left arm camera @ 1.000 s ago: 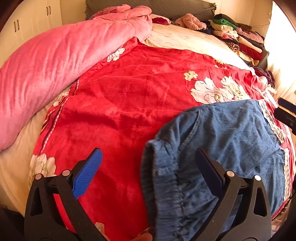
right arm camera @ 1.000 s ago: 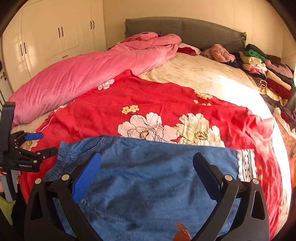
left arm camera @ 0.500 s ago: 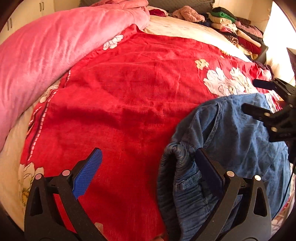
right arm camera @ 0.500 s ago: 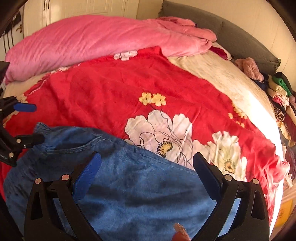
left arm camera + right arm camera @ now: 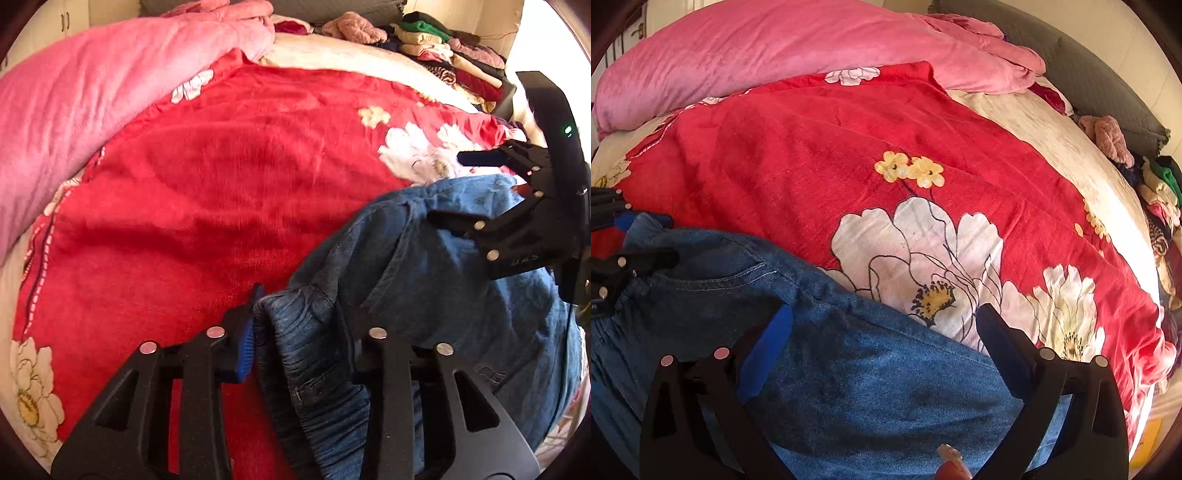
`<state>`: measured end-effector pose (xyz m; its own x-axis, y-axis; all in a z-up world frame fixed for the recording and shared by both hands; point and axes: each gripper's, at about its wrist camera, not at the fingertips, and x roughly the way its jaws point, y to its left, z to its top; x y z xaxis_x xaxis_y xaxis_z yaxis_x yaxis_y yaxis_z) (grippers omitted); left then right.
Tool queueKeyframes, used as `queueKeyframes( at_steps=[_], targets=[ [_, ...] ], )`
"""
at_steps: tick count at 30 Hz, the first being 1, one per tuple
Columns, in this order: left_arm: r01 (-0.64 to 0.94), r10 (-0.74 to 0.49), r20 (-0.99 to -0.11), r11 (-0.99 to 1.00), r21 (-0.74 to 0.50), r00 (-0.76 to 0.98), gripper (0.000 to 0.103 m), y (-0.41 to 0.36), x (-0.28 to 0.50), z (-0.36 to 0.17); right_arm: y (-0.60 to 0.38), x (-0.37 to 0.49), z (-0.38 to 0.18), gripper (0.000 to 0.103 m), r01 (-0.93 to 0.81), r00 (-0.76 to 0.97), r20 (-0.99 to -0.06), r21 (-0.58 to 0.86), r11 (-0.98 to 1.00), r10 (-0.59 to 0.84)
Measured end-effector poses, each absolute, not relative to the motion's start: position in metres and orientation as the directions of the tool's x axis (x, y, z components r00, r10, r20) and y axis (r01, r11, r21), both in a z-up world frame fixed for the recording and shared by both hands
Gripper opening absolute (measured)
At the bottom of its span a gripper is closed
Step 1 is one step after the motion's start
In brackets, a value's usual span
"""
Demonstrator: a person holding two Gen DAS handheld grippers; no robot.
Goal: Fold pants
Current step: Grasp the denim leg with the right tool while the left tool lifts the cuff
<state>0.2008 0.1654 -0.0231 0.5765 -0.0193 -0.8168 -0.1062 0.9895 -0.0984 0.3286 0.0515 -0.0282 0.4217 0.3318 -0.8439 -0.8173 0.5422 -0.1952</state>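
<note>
On the red floral blanket (image 5: 221, 177), my left gripper (image 5: 299, 321), jaws just closing, pinched the denim pants (image 5: 424, 295) waistband at five o'clock; my right gripper (image 5: 886, 332) gaped wide over them. A shallow bite could slip free.

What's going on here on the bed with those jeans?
A person is starting to fold blue denim pants lying on a red floral blanket. The left tongs have just been closing and now pinch the bunched waistband. The right tongs hang open over the pants, gripping nothing yet.
</note>
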Motion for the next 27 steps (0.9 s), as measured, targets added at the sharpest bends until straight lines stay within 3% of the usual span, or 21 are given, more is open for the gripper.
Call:
queueKeyframes(
  at_steps=[8, 10, 13, 18, 27],
  targets=[
    [-0.05, -0.06, -0.748, 0.991, -0.124, 0.66, 0.021, 0.157, 0.178, 0.014, 0.062, 0.311, -0.03, 0.095, -0.855, 0.424, -0.832, -0.237, 0.462, 0.358],
    [-0.034, -0.07, -0.743, 0.992, -0.123, 0.666, 0.019, 0.152, 0.175, 0.018, 0.065, 0.307, -0.03, 0.068, -0.868, 0.407, -0.833, -0.224, 0.444, 0.375],
    [-0.02, -0.053, -0.746, 0.996, -0.089, 0.664, 0.019, 0.145, 0.173, 0.017, 0.063, 0.298, -0.032, 0.037, -0.889, 0.351, -0.84, -0.16, 0.429, 0.414],
    [-0.042, 0.043, -0.744, 0.999, 0.02, 0.667, 0.019, 0.14, 0.17, 0.014, 0.046, 0.285, -0.024, 0.012, -0.86, 0.371, -0.799, -0.103, 0.5, 0.473],
    [-0.037, 0.056, -0.723, 0.998, 0.043, 0.689, 0.019, 0.136, 0.154, 0.025, -0.019, 0.238, 0.022, 0.01, -0.827, 0.397, -0.672, 0.034, 0.562, 0.625]
  ],
)
